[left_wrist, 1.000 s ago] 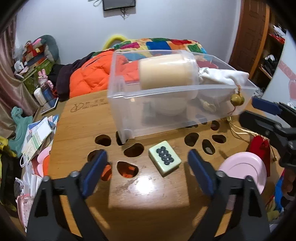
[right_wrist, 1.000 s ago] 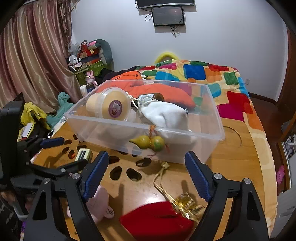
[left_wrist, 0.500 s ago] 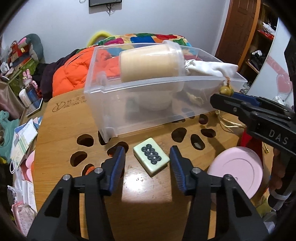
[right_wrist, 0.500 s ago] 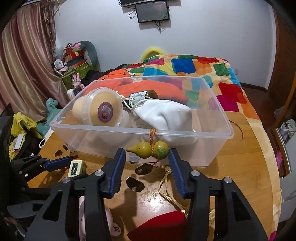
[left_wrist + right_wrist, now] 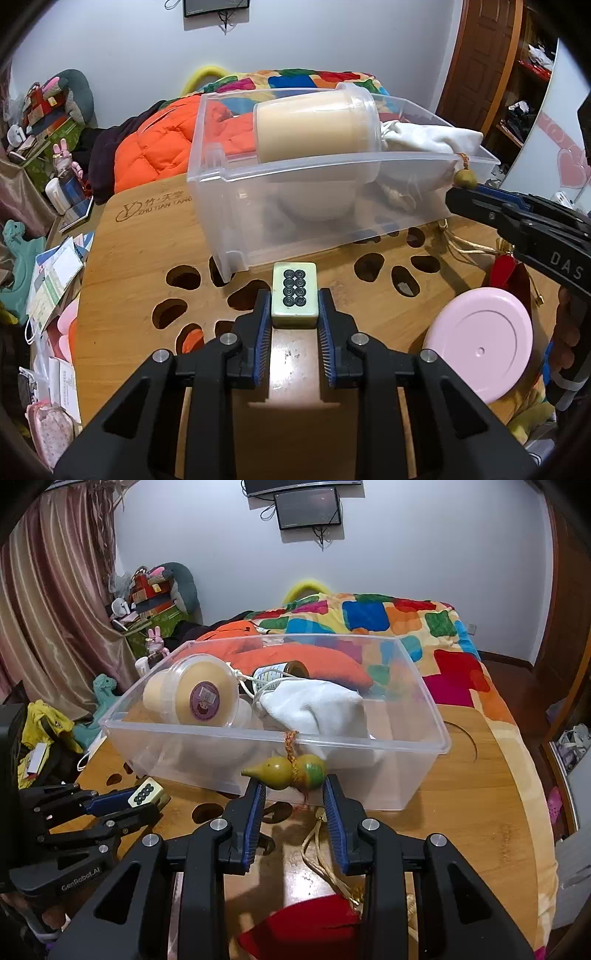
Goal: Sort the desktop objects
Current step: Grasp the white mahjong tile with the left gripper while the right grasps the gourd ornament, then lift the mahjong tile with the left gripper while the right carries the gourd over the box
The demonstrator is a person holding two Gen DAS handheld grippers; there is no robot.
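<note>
two grippers are working side by side on the wooden table (image 5: 140, 236). the left gripper (image 5: 294, 314) is clamping a pale green mahjong tile (image 5: 294, 293), its blue pads pressing on both long sides, the tile lying just in front of the clear plastic bin (image 5: 236, 206). the right gripper (image 5: 293, 801) has just been closing around the gourd charm (image 5: 286, 771), which is hanging on a braided cord over the bin's near rim; the pads are sitting tight at the gourd's two ends, so it reads as gripped.

inside the bin a beige lidded jar (image 5: 201, 698) is lying on its side next to a white cloth pouch (image 5: 317, 710), with a small brown bottle (image 5: 284, 672) behind them. a pink round lid (image 5: 480, 339) is resting near the table's right edge, and a red pouch (image 5: 306, 923) with gold cord is lying under the right gripper, partly cut off by its arms. the bin wall is standing directly behind both held things. oval holes are piercing the tabletop around the tile. a bed with a patchwork quilt (image 5: 406, 627) is filling the background; the clutter at left is too small to sort out.
</note>
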